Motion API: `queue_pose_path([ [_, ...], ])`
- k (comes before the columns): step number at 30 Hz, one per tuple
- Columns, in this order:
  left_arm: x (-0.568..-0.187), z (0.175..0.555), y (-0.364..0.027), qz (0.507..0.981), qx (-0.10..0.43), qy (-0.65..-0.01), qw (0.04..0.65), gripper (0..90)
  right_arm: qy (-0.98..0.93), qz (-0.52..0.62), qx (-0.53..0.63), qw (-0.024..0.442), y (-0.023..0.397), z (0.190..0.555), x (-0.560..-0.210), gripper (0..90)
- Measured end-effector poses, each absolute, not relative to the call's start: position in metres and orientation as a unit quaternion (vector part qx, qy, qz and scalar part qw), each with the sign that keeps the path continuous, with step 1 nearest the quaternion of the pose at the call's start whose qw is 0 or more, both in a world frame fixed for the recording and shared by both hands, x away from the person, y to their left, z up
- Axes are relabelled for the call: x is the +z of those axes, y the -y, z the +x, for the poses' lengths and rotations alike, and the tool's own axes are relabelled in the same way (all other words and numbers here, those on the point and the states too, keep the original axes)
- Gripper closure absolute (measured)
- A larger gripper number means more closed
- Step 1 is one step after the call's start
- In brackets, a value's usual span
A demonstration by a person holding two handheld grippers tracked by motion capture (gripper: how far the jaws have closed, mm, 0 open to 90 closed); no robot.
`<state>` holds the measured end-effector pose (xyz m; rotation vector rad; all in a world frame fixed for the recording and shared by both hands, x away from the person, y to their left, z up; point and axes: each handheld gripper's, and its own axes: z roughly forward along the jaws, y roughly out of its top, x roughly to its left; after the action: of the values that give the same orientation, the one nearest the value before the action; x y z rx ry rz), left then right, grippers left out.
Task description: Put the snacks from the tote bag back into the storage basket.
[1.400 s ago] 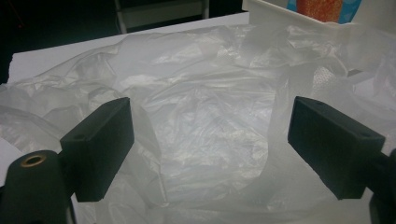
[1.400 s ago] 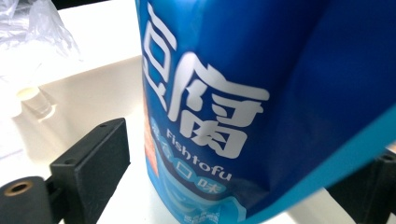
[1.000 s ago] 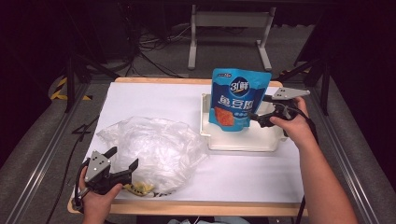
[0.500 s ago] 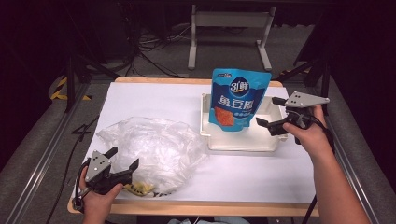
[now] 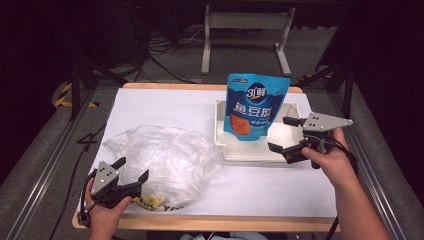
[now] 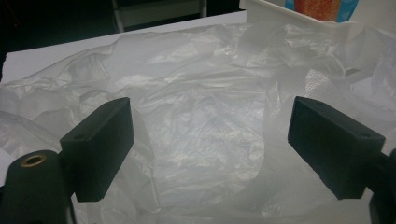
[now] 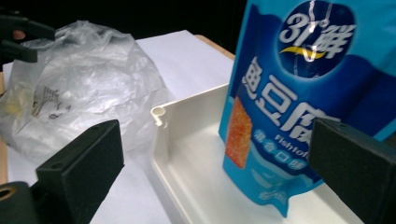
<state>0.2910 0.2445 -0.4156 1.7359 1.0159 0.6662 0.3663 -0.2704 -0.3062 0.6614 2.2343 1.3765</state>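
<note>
A blue snack pouch (image 5: 254, 107) stands upright in a white tray (image 5: 223, 147) at the table's right; the pouch (image 7: 308, 93) and the tray's rim (image 7: 161, 140) look close in the right gripper view. My right gripper (image 5: 284, 135) is open at the tray's right edge, apart from the pouch. A crumpled clear plastic bag (image 5: 160, 160) lies on the white table cover at the left, with something yellow (image 5: 150, 201) under its near edge. My left gripper (image 5: 131, 169) is open at the bag's near left side, and the bag (image 6: 210, 121) lies between and beyond its jaws.
The white-covered table (image 5: 165, 105) has open room at the back left and in the near right. Dark floor, cables and a metal stand (image 5: 245, 30) lie beyond the far edge. A rail (image 5: 45, 165) runs along the left side.
My right gripper has let go of the pouch, opened, and drawn back to the right and toward the near side of the tray. The pouch stays standing. The left gripper has hardly moved.
</note>
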Motion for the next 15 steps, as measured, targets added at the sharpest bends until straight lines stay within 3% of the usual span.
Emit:
queue_pose_path([
  [15,-0.415,0.291,-0.244,0.715,0.275,-0.417,0.49,15.2,-0.803,0.236,0.51,0.199,0.253,0.341,-0.335,3.9],
])
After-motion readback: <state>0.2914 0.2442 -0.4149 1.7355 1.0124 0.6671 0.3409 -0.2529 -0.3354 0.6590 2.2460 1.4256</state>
